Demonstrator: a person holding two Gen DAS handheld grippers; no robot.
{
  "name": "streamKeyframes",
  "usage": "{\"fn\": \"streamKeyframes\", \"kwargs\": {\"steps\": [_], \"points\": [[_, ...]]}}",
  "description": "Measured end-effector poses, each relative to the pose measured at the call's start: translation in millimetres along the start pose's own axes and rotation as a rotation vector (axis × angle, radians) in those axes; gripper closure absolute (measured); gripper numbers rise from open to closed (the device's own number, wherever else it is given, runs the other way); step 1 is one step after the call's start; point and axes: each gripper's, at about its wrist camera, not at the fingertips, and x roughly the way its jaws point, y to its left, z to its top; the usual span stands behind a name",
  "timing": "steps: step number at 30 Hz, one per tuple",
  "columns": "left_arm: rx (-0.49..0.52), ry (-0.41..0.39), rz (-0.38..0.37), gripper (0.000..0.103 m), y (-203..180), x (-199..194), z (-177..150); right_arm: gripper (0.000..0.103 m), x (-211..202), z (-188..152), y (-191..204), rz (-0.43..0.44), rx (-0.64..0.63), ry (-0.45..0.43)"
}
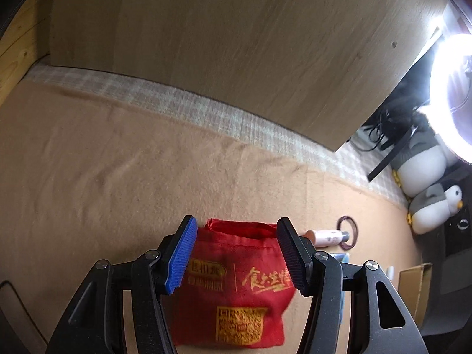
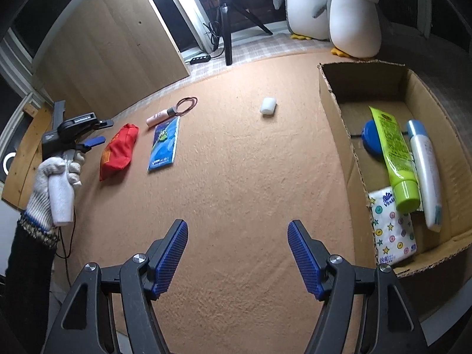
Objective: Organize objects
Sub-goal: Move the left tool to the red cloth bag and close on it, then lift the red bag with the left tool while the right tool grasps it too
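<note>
1. Left gripper (image 1: pixel 237 255): black two-finger tool with blue ribbed pads, lower centre of the left wrist view. Its fingers stand apart, straddling but not pressing the red fabric pouch with gold printed characters (image 1: pixel 236 289), which fills the gap between them.
2. Red pouch, right wrist view (image 2: pixel 119 150): left of centre, flat on the tan felt mat (image 2: pixel 236 191). Its long axis runs from lower left to upper right of that frame; the gloved hand (image 2: pixel 56 174) carrying the left tool sits just beside it at the left edge.
3. Governing relation: in the left wrist view the pouch's open mouth points to the top of the frame and its long axis runs top to bottom, so the pads face its two long sides. The left tool is judged far nearer; a descent and squeeze across the width would likely follow.
4. Right gripper (image 2: pixel 237 255): lower centre of its view, fingers apart and nothing between them, over bare mat, well apart from the pouch.
5. Open brown cardboard box (image 2: pixel 330 109): right side of the right wrist view, already holding tubes and a tissue pack; the probable destination.
</note>
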Motion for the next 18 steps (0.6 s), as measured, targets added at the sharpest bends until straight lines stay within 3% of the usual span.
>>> {"fn": "streamKeyframes", "kwargs": {"steps": [10, 18], "points": [[0.009, 0.038, -0.008, 0.044, 3, 11, -25, 0.036, 9, 9, -5, 0.028, 0.018, 0.022], [0.015, 0.046, -0.026, 0.044, -4, -2, -72, 0.036, 15, 17, 8, 0.068, -0.012, 0.031]]}}
